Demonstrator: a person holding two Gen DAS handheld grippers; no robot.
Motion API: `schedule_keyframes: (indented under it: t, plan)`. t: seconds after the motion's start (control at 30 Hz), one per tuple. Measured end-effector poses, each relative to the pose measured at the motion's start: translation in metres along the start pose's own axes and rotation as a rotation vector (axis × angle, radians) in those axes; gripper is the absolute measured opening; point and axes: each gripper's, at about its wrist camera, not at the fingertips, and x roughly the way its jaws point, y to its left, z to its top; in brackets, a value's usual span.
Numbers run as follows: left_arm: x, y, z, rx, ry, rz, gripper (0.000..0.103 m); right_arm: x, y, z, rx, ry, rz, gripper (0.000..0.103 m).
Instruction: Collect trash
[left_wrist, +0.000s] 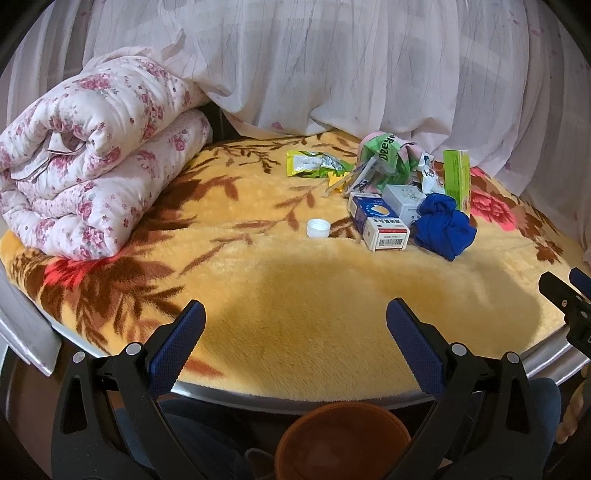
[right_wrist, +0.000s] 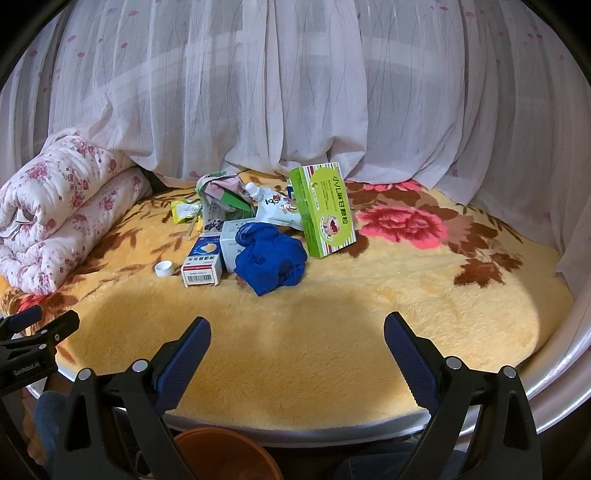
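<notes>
Orange-brown and round, a bucket (left_wrist: 341, 441) sits lowest in the left wrist view, below the bed's pale edge and between the 2 fingers of the left tool (left_wrist: 295, 336). That tool is spread wide with nothing between its blue pads. The right tool (right_wrist: 297, 349) is likewise wide and holds nothing; the same bucket (right_wrist: 225, 456) shows at the bottom of its view, nearer its left finger.

Both tools hang over the near edge of the yellow floral blanket (right_wrist: 295, 350) on the bed, well apart from the trash, with a bare stretch of plush between.

Farther in, a white bottle cap (left_wrist: 318, 227) lies alone, just left of the pile. Next comes a blue-and-white medicine box (left_wrist: 378, 223) with a barcode end facing forward, touching a crumpled blue cloth (left_wrist: 443, 225) on its right. A white box (left_wrist: 402, 199) sits behind them. Behind that, a tall green box (right_wrist: 323, 210) stands tilted, a white spouted pouch (right_wrist: 273, 210) leans beside it, and a crushed green carton (left_wrist: 384, 158) and a yellow-green wrapper (left_wrist: 312, 164) lie at the back.

A folded floral quilt (left_wrist: 92, 158) rests at the left, with sheer curtains (right_wrist: 295, 92) beyond.
</notes>
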Motion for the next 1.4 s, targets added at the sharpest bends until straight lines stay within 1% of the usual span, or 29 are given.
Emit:
schedule_keyframes:
  t: [1.4]
  plan:
    - [0.0081, -0.0075, -0.0091, 0.007, 0.028, -0.008, 0.096, 0.0062, 0.0039, -0.0022, -0.004, 0.022, 0.007, 0.093]
